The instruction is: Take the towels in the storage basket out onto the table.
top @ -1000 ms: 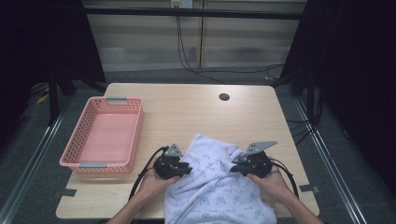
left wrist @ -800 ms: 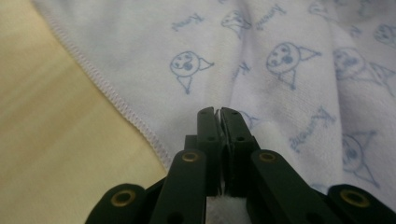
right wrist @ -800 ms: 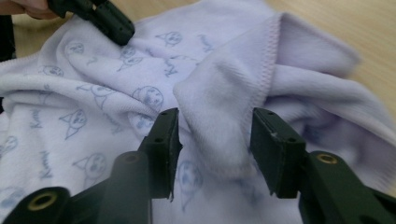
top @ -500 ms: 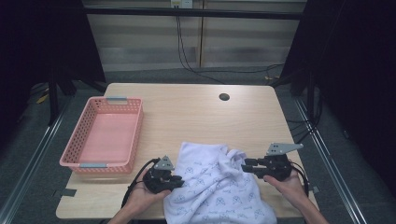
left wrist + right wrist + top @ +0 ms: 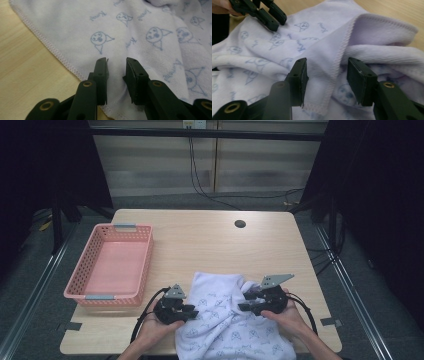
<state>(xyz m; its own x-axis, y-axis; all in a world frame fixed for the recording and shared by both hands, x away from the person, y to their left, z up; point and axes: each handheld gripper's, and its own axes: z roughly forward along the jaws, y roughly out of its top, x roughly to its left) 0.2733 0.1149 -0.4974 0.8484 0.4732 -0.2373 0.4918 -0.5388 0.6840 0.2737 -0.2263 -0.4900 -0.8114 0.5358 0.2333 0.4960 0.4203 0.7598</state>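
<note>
A white towel [image 5: 222,325] printed with pale blue cartoon faces lies rumpled at the table's near edge. My left gripper [image 5: 189,311] rests at its left hem. In the left gripper view its jaws [image 5: 117,61] stand open just over the towel [image 5: 150,32], close to the stitched edge. My right gripper [image 5: 246,302] is at the bunched right side. In the right gripper view it [image 5: 327,62] is open, and a folded hem of the towel [image 5: 337,53] runs between the jaws. The left gripper [image 5: 274,17] appears at that view's top left.
An empty pink plastic basket [image 5: 107,265] sits at the table's left. A small dark round hole [image 5: 240,224] lies at the far side of the wooden tabletop [image 5: 200,245]. Cables loop from both grippers by the person's hands at the front edge.
The right gripper, pulled out to the right half a second ago, has come back left onto the towel's folded right edge. The left gripper has stayed by the left hem.
</note>
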